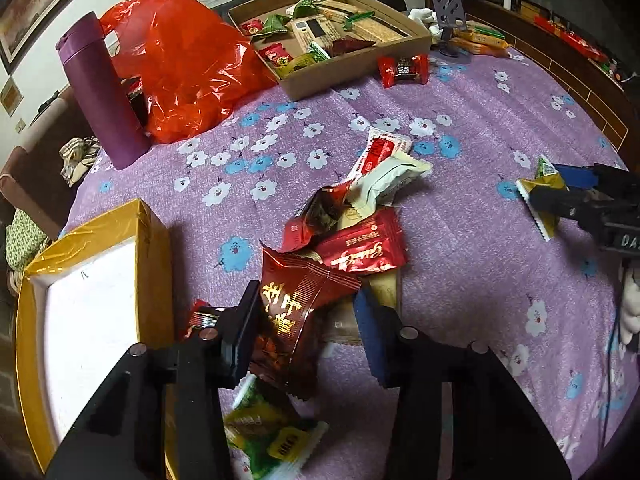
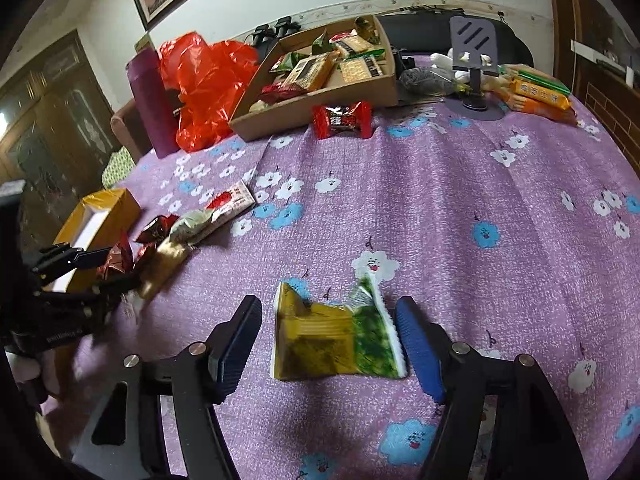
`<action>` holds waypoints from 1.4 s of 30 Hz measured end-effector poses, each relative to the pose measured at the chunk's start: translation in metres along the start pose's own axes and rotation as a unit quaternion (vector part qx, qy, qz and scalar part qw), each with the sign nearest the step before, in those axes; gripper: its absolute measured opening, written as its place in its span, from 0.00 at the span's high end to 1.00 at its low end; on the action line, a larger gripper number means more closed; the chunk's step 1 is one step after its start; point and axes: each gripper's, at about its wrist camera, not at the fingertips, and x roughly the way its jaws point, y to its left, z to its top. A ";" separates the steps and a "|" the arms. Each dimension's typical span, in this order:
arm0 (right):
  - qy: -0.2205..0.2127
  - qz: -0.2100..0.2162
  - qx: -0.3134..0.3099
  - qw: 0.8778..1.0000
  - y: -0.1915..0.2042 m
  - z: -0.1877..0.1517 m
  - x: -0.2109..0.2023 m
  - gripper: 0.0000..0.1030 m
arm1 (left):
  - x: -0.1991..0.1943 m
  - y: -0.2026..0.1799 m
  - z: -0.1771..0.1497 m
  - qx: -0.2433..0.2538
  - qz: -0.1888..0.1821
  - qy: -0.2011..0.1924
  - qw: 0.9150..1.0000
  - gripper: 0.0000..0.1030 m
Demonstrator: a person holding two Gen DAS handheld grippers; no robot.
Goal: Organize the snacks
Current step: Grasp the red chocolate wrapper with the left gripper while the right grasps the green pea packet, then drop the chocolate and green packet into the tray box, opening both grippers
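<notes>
I am holding the left gripper (image 1: 306, 332) low over the near left part of the purple flowered tablecloth (image 1: 460, 240), its fingers spread fairly wide around a dark red snack packet with gold lettering (image 1: 296, 312). The left finger (image 1: 244, 332) is pressing against the packet's side, while the blue-padded right finger (image 1: 372, 332) is standing just apart from it, so I am not gripping it. That packet is lying at the near end of a loose pile: a bright red packet (image 1: 360, 248), a crumpled brown-red wrapper (image 1: 320, 216), a pale cream packet (image 1: 388, 180) and a white-and-red stick packet (image 1: 380, 152) are overlapping each other toward the middle of the cloth. A green-and-yellow packet (image 1: 268, 436) is lying blurred beneath the gripper. Just to the left, a yellow box with a white inside (image 1: 152, 248) is sitting at the cloth's left edge.

I am keeping the right gripper (image 2: 328, 344) wide open around a green-and-gold snack packet (image 2: 336, 340) lying flat near the right edge; neither pad is clearly touching it.

At the far edge, a cardboard tray (image 2: 320, 100) is holding assorted snacks, with a red twist-wrapped candy (image 2: 342, 120) lying just in front of it. A red plastic bag (image 1: 188, 64) and a purple flask (image 1: 100, 88) are standing at the far left corner, a grey phone stand (image 2: 474, 64) at the far right.
</notes>
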 end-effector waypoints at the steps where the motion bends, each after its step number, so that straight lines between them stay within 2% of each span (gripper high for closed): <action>1: 0.001 -0.003 -0.005 1.000 0.002 -0.001 0.000 0.30 | -0.001 -0.002 0.000 -0.001 0.001 -0.002 1.000 0.58; 4: 0.009 -0.021 -0.027 0.999 0.009 -0.004 0.002 0.33 | -0.009 -0.002 -0.005 -0.020 -0.017 -0.011 1.000 0.58; 6: 0.012 -0.041 -0.044 0.998 0.015 -0.007 0.002 0.44 | -0.020 -0.001 -0.009 -0.035 -0.031 -0.021 0.999 0.58; 8: 0.012 -0.053 -0.052 0.997 0.019 -0.009 0.000 0.48 | -0.033 0.002 -0.014 -0.049 -0.043 -0.033 0.997 0.58; 12: 0.007 -0.036 -0.036 0.999 0.016 -0.011 -0.005 0.49 | -0.058 0.012 -0.026 -0.081 -0.059 -0.057 0.993 0.58; 15: -0.020 -0.023 -0.027 0.999 0.017 -0.010 -0.016 0.49 | -0.077 0.026 -0.038 -0.112 -0.066 -0.077 0.988 0.58; 19: -0.043 -0.013 -0.024 0.999 0.021 -0.011 -0.024 0.49 | -0.108 0.055 -0.061 -0.166 -0.069 -0.114 0.977 0.58; 23: -0.057 -0.008 -0.024 0.998 0.024 -0.012 -0.030 0.49 | -0.141 0.095 -0.096 -0.230 -0.054 -0.153 0.960 0.58; 29: -0.057 0.011 -0.022 0.998 0.039 -0.013 -0.037 0.50 | -0.148 0.149 -0.143 -0.304 -0.021 -0.157 0.939 0.58; 33: -0.046 0.059 -0.036 0.997 0.080 -0.015 -0.045 0.50 | -0.133 0.177 -0.162 -0.349 -0.004 -0.139 0.927 0.58; 37: -0.028 0.093 -0.083 0.992 0.138 -0.012 -0.043 0.50 | -0.121 0.189 -0.173 -0.370 0.005 -0.127 0.920 0.57; 42: 0.006 0.139 -0.134 0.981 0.218 -0.009 -0.027 0.50 | -0.117 0.199 -0.190 -0.401 -0.026 -0.135 0.906 0.55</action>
